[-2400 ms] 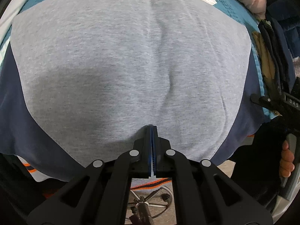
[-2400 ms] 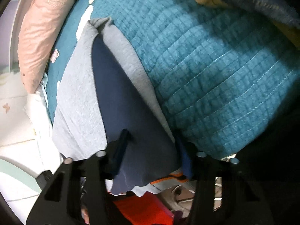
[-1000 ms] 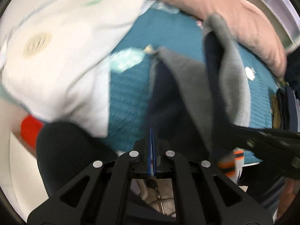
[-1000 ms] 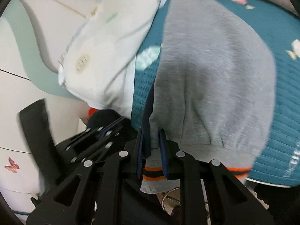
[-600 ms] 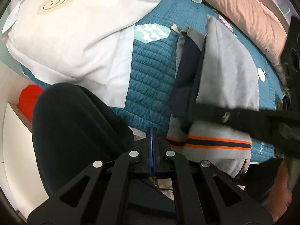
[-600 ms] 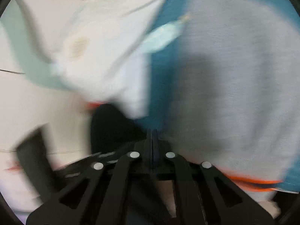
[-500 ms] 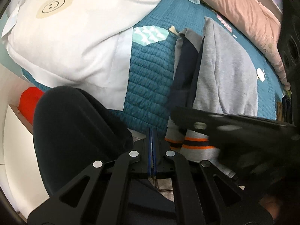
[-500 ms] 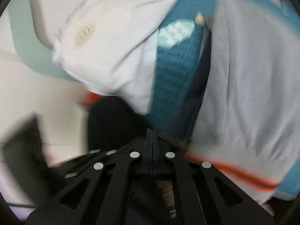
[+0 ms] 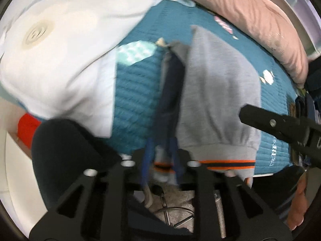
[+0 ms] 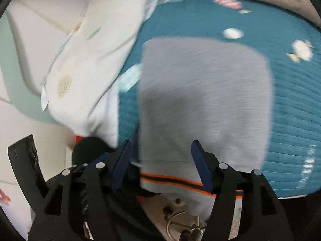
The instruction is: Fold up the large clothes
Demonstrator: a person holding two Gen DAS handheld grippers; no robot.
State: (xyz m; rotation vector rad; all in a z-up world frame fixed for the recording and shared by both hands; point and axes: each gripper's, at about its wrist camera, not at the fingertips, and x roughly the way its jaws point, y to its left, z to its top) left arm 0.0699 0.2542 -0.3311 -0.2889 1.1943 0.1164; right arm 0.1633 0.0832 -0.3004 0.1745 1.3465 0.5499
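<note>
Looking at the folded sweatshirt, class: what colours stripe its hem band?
Orange and dark navy stripes on the hem band; right wrist view.

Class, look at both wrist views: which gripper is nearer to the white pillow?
Left. The left gripper sits at the sweater's pillow-side edge; the right gripper straddles its hem, farther from the white pillow.

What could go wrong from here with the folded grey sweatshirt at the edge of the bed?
The sweatshirt's striped hem overhangs the bed's edge, so the fold may slide off. The left gripper and right gripper have just been opening around the hem; pulling away could snag it and undo the fold.
</note>
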